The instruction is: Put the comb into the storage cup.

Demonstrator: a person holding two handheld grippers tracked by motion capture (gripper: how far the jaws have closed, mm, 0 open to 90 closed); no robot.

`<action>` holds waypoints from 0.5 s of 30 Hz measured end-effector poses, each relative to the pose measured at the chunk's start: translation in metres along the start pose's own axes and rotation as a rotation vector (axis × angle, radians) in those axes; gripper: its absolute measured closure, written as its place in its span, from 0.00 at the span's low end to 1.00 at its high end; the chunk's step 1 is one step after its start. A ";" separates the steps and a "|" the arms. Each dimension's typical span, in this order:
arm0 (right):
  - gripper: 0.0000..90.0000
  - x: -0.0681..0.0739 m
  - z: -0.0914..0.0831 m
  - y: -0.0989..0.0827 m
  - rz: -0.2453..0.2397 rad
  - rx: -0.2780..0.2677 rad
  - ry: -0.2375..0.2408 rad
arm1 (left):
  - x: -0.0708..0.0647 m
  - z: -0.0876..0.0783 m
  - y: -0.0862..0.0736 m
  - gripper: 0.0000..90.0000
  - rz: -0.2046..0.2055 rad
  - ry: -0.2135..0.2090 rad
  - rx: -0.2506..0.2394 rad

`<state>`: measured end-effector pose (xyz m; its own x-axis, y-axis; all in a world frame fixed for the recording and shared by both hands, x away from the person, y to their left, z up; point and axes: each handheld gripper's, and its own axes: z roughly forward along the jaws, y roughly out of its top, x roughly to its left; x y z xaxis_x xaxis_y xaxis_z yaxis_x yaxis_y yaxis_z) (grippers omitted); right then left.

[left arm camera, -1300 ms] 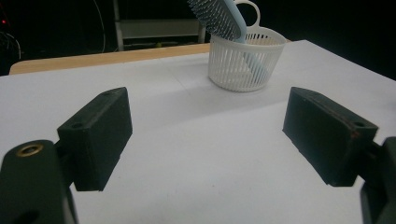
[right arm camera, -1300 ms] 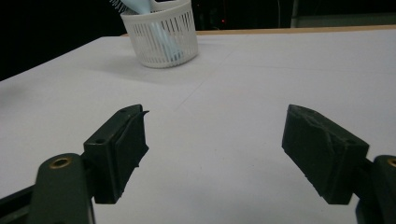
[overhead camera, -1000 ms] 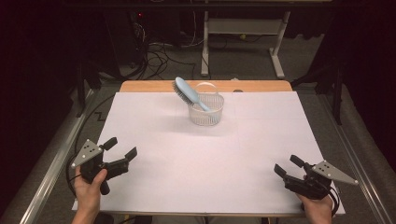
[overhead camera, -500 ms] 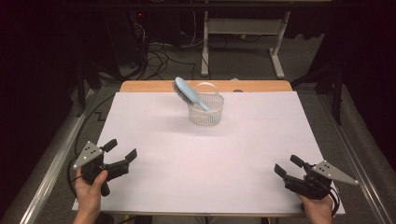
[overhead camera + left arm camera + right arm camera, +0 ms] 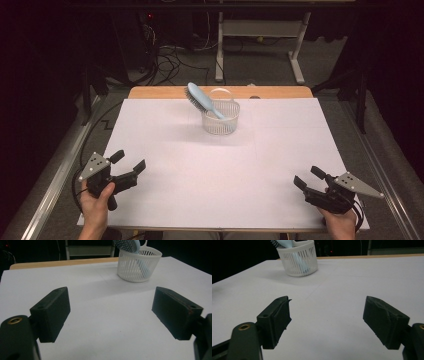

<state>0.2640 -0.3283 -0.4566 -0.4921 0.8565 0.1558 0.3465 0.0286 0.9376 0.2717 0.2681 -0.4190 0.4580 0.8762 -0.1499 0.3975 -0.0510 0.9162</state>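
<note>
On the table, a white basket stands near the middle of the far edge, with a pale blue hairbrush propped inside it: the handle is down in the basket and the bristled head leans out over the rim toward the far left corner. The 2 grippers rest well apart at the near corners, the left gripper by the near left corner and the right gripper by the near right corner, each with its jaws spread wide and nothing between them, both pointing roughly toward the basket. The step in hand looks like a reach for the brush, and it would go best if 1 gripper steadies the basket's rim while the other takes the brush just below the head, where it stands free of the wall, and lifts along the brush's own slant so the light basket does not tip. The basket has thin slatted walls and a loop handle at its far side; the brush's bristles look dark.
</note>
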 end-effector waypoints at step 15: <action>0.25 0.000 0.000 0.000 0.001 0.001 0.001 | 0.006 0.004 -0.005 0.18 -0.021 0.014 0.010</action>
<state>0.2639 -0.3283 -0.4566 -0.4926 0.8560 0.1570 0.3476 0.0282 0.9372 0.2753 0.2722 -0.4263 0.4382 0.8838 -0.1639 0.4150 -0.0372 0.9090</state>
